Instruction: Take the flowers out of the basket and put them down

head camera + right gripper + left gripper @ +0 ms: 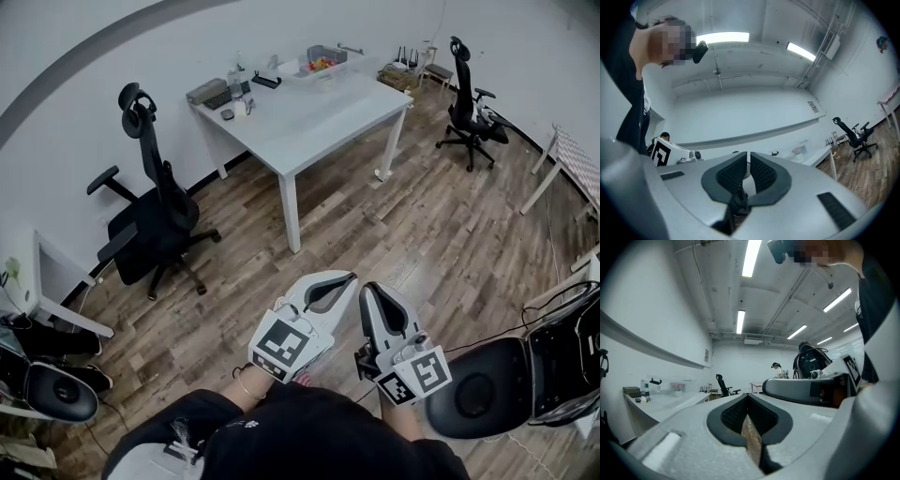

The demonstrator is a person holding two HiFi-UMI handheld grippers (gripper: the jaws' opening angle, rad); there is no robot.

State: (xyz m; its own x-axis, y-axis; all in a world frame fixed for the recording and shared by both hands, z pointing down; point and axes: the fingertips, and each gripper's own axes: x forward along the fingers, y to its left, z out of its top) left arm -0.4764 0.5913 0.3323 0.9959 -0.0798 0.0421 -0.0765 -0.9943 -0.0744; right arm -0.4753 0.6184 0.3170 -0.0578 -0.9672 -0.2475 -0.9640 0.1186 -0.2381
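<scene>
Two jaw pairs pressed together and empty, left gripper (349,277) beside right gripper (367,289) over brown wooden floor (422,220), grey plastic basket (330,53) of colourful flowers (320,65) set on far white rectangular table (309,112).

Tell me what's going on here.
A person stands on the wood floor, well back from the white table, with a claw in each hand. The left claw and the right claw are both shut and hold nothing. The basket sits near the table's far edge, with what look like the colourful flowers inside it, untouched. Nothing has been taken out yet.
</scene>
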